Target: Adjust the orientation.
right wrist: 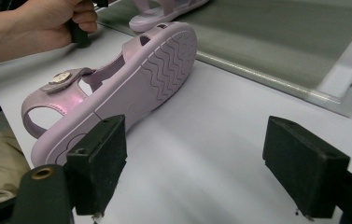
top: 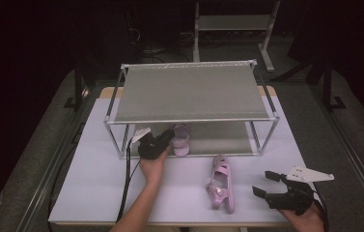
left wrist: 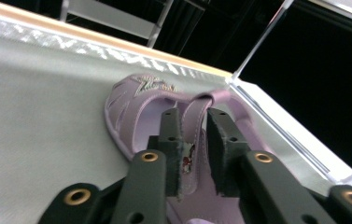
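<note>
Sandals number two, both pink. One sandal sits on the rack's lower shelf, centre of the left gripper view, its strap between the left gripper jaws, which are slightly apart and loose around it; script on the toe is unreadable. The other sandal lies on its side upper left in the right gripper view, wavy sole showing, near the wide-open right gripper. One rack stands in the high view's centre.

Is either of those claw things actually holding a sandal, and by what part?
The left gripper has its jaws around the shelf sandal's strap; whether they press cannot be told. The right gripper holds nothing.
</note>
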A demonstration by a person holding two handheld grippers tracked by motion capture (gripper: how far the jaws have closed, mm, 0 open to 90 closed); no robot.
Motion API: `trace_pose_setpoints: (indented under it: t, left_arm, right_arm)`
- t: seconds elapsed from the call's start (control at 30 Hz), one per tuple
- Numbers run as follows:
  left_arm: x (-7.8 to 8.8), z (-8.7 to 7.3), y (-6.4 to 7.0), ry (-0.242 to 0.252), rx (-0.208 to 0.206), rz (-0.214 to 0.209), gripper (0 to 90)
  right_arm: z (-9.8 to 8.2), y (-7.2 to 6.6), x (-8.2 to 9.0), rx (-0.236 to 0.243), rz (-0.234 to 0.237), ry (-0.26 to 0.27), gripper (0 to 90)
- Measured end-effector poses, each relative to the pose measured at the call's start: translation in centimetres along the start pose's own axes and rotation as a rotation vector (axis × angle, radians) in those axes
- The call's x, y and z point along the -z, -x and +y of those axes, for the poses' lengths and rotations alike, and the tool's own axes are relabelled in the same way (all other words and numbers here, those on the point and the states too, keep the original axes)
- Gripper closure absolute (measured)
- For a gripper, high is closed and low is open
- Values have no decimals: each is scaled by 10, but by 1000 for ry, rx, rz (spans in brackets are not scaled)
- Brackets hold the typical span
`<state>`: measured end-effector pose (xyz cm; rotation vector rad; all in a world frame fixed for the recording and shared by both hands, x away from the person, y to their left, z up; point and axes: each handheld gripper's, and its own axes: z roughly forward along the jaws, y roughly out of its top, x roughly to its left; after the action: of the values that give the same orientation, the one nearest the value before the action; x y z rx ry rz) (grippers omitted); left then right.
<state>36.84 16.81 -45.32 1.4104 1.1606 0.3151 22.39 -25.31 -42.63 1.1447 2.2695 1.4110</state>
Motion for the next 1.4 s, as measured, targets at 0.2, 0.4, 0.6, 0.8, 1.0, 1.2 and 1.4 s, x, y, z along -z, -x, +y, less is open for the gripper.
trace_pose_setpoints:
  t: [0.2,0.4,0.6,0.8,1.0,1.2,1.4]
  left_arm:
    - [5,3,1,7,6,1,669]
    - [15,4,4,-23,-8,-34,625]
    - [20,3,10,-27,-31,-49,569]
    - [34,-5,13,-25,-39,-61,550]
    - [46,-7,15,-59,-46,-70,532]
    - [59,-7,19,-90,-69,-90,507]
    - [71,-8,22,-120,-96,-112,469]
  right_arm:
    - [0,-1,0,2,0,-1,212]
    - [1,-2,-1,4,1,1,213]
    - [1,-4,0,12,0,11,220]
    - [1,-4,1,12,9,25,241]
    - [3,-8,-1,20,32,25,275]
    - [6,-11,-1,15,65,38,310]
    - [12,-17,0,10,95,72,346]
